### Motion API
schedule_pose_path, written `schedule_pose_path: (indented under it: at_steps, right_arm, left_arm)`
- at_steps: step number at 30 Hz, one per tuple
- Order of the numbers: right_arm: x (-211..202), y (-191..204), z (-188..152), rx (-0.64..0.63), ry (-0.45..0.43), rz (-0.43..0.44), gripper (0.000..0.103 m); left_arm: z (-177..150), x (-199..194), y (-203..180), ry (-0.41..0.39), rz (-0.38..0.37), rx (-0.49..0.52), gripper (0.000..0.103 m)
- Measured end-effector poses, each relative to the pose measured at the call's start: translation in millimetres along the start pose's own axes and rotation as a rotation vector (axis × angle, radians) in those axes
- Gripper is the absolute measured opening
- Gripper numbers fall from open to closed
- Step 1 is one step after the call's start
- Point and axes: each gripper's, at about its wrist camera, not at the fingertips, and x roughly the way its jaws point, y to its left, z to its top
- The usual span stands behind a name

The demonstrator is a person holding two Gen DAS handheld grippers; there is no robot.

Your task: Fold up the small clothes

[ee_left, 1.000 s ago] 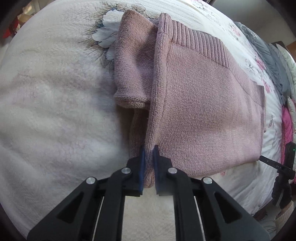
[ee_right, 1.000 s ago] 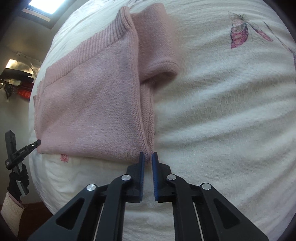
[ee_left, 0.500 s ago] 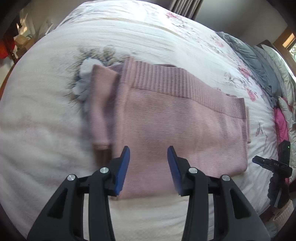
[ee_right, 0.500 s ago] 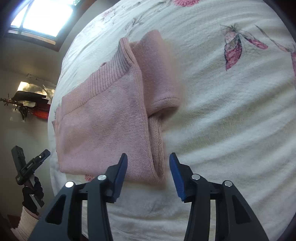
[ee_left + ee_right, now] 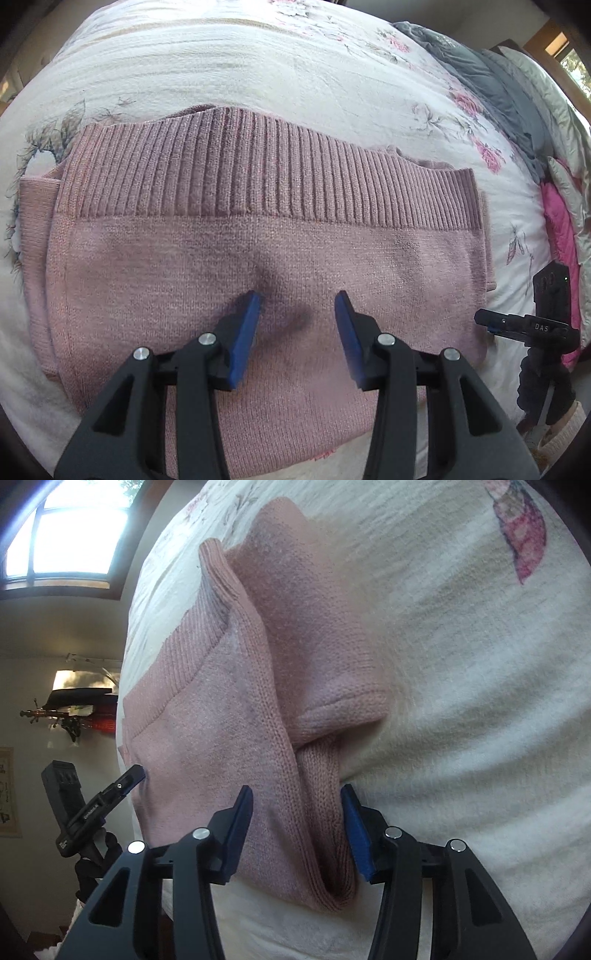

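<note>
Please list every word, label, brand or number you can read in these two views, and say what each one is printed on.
"DAS": white letters on the black body of the right gripper, seen at the right edge of the left wrist view.
White lettering on the side of the left gripper, seen in the right wrist view: too small and tilted to read.
Pink sweater and floral bedspread: no text.

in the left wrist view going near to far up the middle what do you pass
left gripper → plain knit of the sweater → its ribbed band → floral bedspread
</note>
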Motion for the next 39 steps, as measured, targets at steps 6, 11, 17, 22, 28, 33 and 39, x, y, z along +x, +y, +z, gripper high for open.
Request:
schedule_pose_path:
  at_steps: [6, 11, 17, 22, 28, 33, 39]
  right_arm:
    - [19.2, 7.6, 6.7, 0.023, -0.006, 0.014, 0.048]
    - [24.6, 5.0, 4.4, 0.049, -0.013, 0.006, 0.036]
    - [19.3, -3.6, 3.6, 0.055, -0.008, -0.023, 0.028]
    - [16.9, -3.4, 2.9, 0.061, -0.011, -0.031, 0.027]
    - [11.8, 14.1, 2.6, 0.074, -0.011, -0.013, 0.016]
    - [-3.2, 71.6, 6.2, -0.035, -0.021, 0.027, 0.015]
    - [4.8, 168.0, 8.2, -0.238, -0.003, 0.035, 0.015]
  left_arm:
    - [1.6, 6.6, 5.7, 0.012, -0.015, -0.009, 0.044]
    - [0.7, 9.3, 4.8, 0.012, -0.011, -0.005, 0.044]
    - [0.6, 11.3, 6.9, 0.013, -0.018, -0.011, 0.044]
    - [0.0, 13.4, 6.2, 0.009, -0.017, -0.008, 0.044]
    - [1.3, 2.3, 8.2, 0.024, -0.042, -0.027, 0.044]
    - [-4.4, -32.5, 27.1, -0.026, -0.125, -0.093, 0.044]
    - [-8.7, -73.9, 58.1, -0.104, -0.188, -0.15, 0.044]
